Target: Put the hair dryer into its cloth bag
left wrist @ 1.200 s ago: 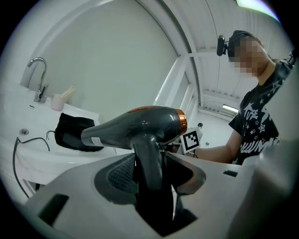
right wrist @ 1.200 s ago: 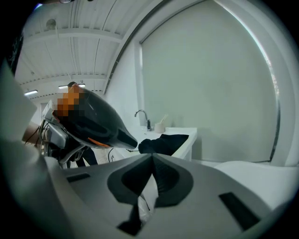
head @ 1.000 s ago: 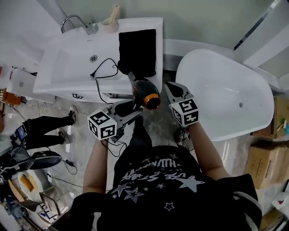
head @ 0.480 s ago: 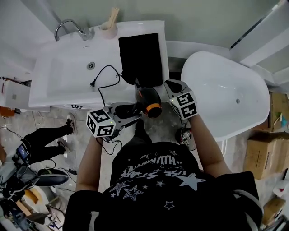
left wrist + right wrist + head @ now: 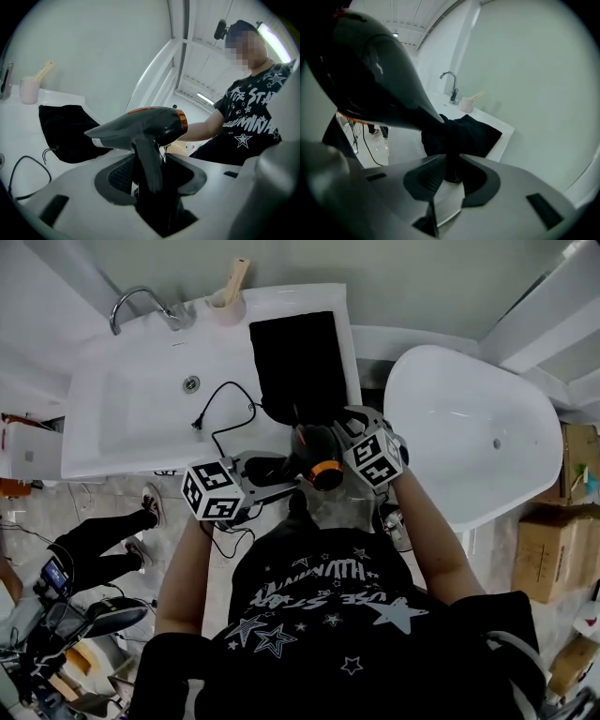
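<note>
The black hair dryer with an orange rear ring is held in the air just in front of the sink counter. My left gripper is shut on its handle, and the nozzle points toward the black cloth bag. That bag lies flat on the counter's right end. My right gripper is at the bag's near edge, to the right of the dryer. In the right gripper view its jaws pinch a fold of the black cloth, with the dryer body close on the left.
The dryer's black cord loops over the white sink. A faucet and a pink cup stand at the back. A white bathtub is on the right, with cardboard boxes beyond. Someone's legs are on the floor at left.
Both grippers moved toward the counter with the dryer. The nozzle now reaches the bag's near edge, and the right gripper has come in to that edge.
</note>
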The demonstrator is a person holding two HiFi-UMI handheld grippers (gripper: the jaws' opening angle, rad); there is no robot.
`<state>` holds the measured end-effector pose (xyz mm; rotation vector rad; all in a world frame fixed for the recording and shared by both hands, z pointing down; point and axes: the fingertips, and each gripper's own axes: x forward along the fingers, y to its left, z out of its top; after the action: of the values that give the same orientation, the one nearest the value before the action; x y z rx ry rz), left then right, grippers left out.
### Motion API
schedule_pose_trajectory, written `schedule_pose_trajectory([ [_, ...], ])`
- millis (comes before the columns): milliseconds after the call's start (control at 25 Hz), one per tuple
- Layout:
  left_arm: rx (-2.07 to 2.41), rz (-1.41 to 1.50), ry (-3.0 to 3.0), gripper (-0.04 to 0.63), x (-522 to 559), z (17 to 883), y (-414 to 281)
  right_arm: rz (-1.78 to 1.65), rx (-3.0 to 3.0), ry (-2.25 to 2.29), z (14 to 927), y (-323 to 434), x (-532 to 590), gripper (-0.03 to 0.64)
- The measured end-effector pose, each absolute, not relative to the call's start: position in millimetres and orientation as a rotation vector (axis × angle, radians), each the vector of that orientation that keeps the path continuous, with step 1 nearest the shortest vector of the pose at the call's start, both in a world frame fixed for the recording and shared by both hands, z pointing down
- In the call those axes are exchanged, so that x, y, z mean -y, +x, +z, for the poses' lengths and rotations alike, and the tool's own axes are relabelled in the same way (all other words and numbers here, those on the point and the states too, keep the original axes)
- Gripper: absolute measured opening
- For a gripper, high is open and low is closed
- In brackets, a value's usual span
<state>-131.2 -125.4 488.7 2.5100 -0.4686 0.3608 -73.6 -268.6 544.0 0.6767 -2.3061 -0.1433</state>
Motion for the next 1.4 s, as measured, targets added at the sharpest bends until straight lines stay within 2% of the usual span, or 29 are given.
schedule_pose_trajectory([
  [120, 0.420, 0.382, 2.520, 0.209, 125, 488, -131, -0.152, 2.305, 0.711, 543, -73, 275, 0.036],
  [200, 0.380, 0.407, 2.528, 0.209, 123, 490, -130, -0.117, 2.324, 0.708, 543, -71, 277, 0.028],
  [680, 0.265, 0.526, 2.582, 0.209, 130, 496, -127, 0.089, 2.468, 0.668, 514, -83, 282, 0.021],
  [1400, 0.035, 0.861, 2.647, 0.209, 168, 520, -148, 0.026, 2.441, 0.523, 511, -105, 280, 0.021],
])
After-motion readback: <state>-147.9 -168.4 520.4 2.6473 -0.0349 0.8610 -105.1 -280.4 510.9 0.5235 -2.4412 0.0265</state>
